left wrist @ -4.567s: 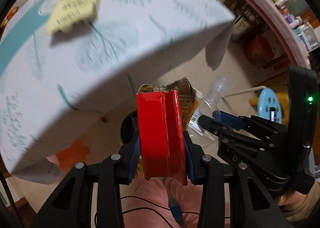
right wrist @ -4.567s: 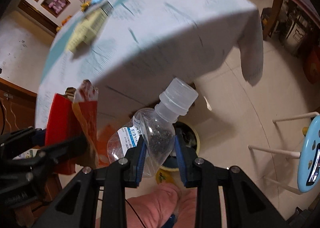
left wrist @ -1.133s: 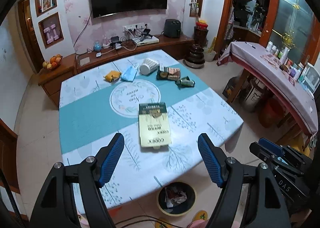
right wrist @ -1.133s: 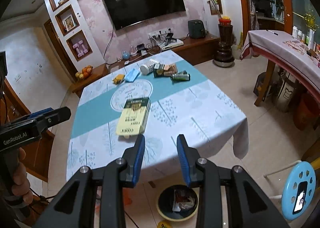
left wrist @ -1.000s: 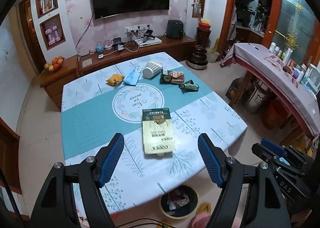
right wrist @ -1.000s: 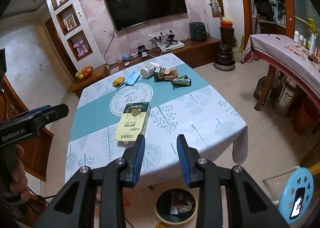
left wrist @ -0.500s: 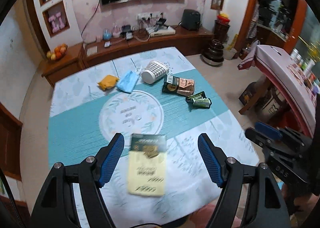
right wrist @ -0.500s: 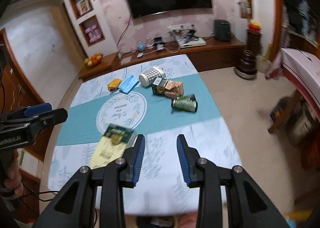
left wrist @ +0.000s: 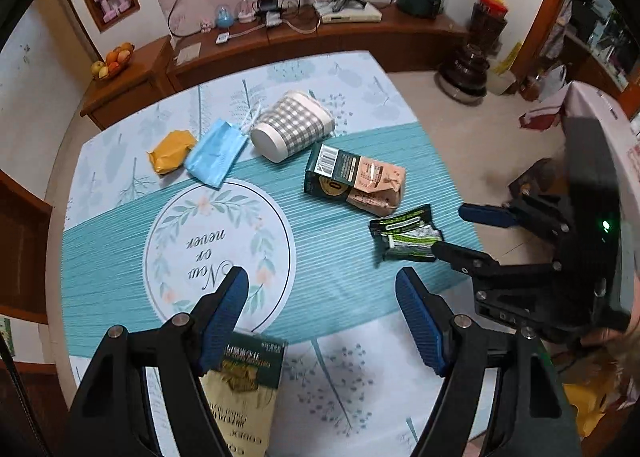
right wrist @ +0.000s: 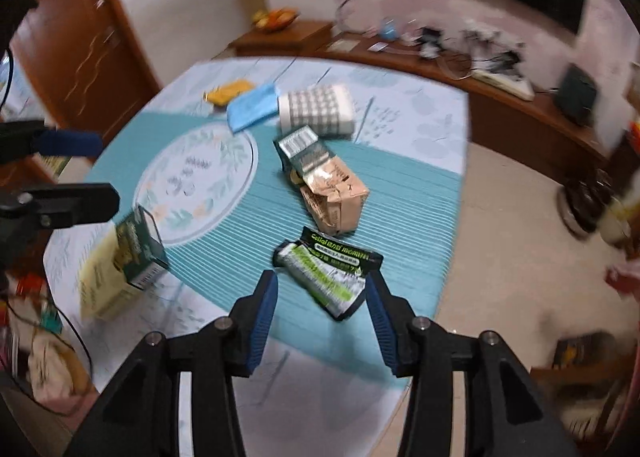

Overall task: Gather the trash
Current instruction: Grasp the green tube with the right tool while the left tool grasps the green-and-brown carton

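Trash lies on the table: a green-and-black wrapper (right wrist: 328, 269), a crushed green-and-tan carton (right wrist: 324, 181), a checked paper cup (left wrist: 294, 129) on its side, a blue face mask (left wrist: 216, 157), a yellow wrapper (left wrist: 172, 151) and a flat yellow-green box (left wrist: 244, 369). My right gripper (right wrist: 320, 293) hovers just short of the green wrapper (left wrist: 408, 235). Its jaws are opening, and the pads do not touch the wrapper. My left gripper (left wrist: 320, 297) is open and empty above the teal runner, with the box's near end under its left finger.
The table (left wrist: 352, 377) has a leaf-print cloth with a teal runner and a round emblem (left wrist: 216, 245). Its right edge drops to tiled floor (right wrist: 512, 225). A wooden cabinet (left wrist: 320, 37) with cables stands behind. The right gripper's body (left wrist: 552, 257) is beside my left one.
Both grippers have come forward and down over the table. The right one has rolled, widened its jaws and reached the green wrapper. The red carton and bottle held earlier are gone.
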The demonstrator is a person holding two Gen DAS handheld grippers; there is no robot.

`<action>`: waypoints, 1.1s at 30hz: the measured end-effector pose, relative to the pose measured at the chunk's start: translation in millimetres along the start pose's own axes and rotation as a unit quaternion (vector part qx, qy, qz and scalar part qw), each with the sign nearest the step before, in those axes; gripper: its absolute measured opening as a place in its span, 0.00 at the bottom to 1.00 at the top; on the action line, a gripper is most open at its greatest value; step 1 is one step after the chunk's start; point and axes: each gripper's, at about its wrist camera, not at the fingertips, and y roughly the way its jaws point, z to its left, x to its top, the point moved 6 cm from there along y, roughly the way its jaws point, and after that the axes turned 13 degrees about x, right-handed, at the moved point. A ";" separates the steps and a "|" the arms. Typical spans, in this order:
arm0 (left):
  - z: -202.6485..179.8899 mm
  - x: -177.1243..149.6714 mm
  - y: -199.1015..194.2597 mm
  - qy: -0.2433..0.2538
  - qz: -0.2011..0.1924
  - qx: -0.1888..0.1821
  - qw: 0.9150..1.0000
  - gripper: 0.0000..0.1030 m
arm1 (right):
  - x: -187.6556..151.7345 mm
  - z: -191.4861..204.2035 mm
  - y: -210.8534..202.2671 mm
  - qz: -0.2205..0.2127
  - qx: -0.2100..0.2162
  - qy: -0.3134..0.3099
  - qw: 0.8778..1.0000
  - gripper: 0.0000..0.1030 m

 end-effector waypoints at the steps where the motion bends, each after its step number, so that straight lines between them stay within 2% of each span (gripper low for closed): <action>1: -2.9 1.5 8.2 0.004 0.007 0.003 1.000 0.72 | 1.0 -3.4 6.6 0.007 0.006 -0.005 1.000 0.45; 6: -9.8 7.3 40.5 0.003 0.043 0.010 0.999 0.72 | 7.2 -11.7 40.3 0.045 0.054 -0.049 0.996 0.44; 10: -10.2 12.5 50.7 -0.002 0.053 0.010 0.999 0.72 | 9.0 -7.8 58.6 0.065 0.082 -0.084 0.991 0.44; 15: -10.5 18.2 51.3 0.005 0.053 0.010 0.999 0.72 | 5.9 -10.5 74.4 0.088 0.085 -0.108 0.987 0.45; 18: -10.7 22.0 52.5 0.004 0.054 0.013 0.998 0.72 | 6.1 -10.0 74.1 0.086 0.086 -0.122 0.985 0.44; 20: -11.2 24.7 53.9 0.000 0.055 0.010 0.998 0.72 | 6.2 -10.8 74.6 0.087 0.084 -0.125 0.985 0.36; 22: -11.6 27.6 55.4 -0.005 0.057 0.005 0.998 0.72 | 5.3 -13.7 73.8 0.089 0.079 -0.123 0.985 0.21; 25: -13.7 32.9 56.0 -0.010 0.058 -0.005 0.998 0.72 | 5.0 -18.4 69.6 0.087 0.082 -0.109 0.987 0.11; 30: -17.9 45.8 53.6 -0.027 0.062 -0.030 0.997 0.72 | 2.1 -22.8 54.2 0.076 0.087 -0.088 0.989 0.08; 33: -19.9 57.1 54.0 -0.054 0.066 -0.051 0.995 0.72 | 5.5 -26.4 34.2 0.052 0.101 -0.064 0.991 0.08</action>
